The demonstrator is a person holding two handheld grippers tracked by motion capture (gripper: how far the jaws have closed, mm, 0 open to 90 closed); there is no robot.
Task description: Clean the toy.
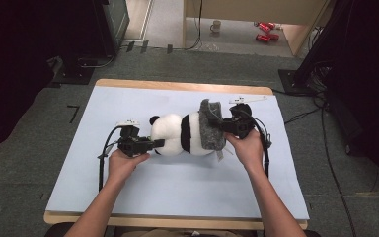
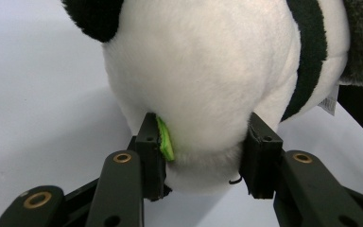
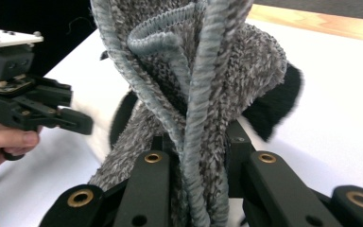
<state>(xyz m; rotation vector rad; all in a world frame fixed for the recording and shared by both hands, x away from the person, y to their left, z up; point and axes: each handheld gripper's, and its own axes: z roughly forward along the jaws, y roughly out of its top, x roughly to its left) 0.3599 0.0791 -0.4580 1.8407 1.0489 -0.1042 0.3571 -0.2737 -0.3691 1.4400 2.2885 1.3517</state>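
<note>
High view: left tool (image 1: 153, 143) clamps panda (image 1: 177, 133); right tool (image 1: 221, 126) pinches grey cloth (image 1: 209, 126).

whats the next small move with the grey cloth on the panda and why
Probably draw the right gripper, shut on the bunched grey cloth, a little further along the panda toward its head. The cloth covers just the rear end so far, and the left gripper pinches the head end with its jaws, so the toy should stay put.
</note>
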